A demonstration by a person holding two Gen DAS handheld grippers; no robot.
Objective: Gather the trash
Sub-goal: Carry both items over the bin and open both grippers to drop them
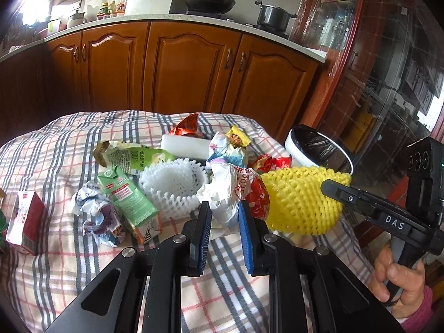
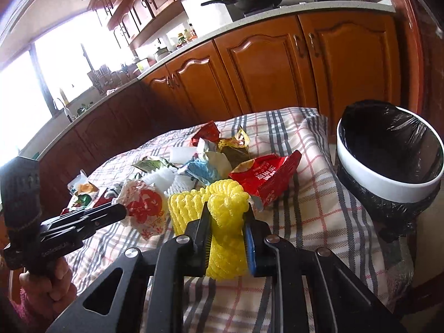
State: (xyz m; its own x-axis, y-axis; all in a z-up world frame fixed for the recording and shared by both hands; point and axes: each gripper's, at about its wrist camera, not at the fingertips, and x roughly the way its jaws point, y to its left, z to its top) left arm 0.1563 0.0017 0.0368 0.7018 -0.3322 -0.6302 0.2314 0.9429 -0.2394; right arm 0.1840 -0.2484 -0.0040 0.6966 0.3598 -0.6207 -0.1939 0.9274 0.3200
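On the checked tablecloth (image 1: 50, 144) | I am pinching the crumpled paper wrapper (image 1: 227, 194) in the left gripper (image 1: 223, 216) | right gripper (image 2: 226, 222) is clamping the yellow foam net (image 2: 224, 211), both ready for the lined bin (image 2: 388, 188) nearby.

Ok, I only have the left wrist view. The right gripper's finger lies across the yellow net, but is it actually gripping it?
Observer: Yes. In the right wrist view the yellow foam net is bunched between the pads of the right gripper, squeezed from both sides.
Operator: And the bin? The net hides half of it for me.
Observer: The bin has a white rim and a black liner, and no trash shows inside it.
Operator: Anything lying between the net and the bin?
Observer: A red snack bag lies on the checked cloth just behind the net, on the bin's side.
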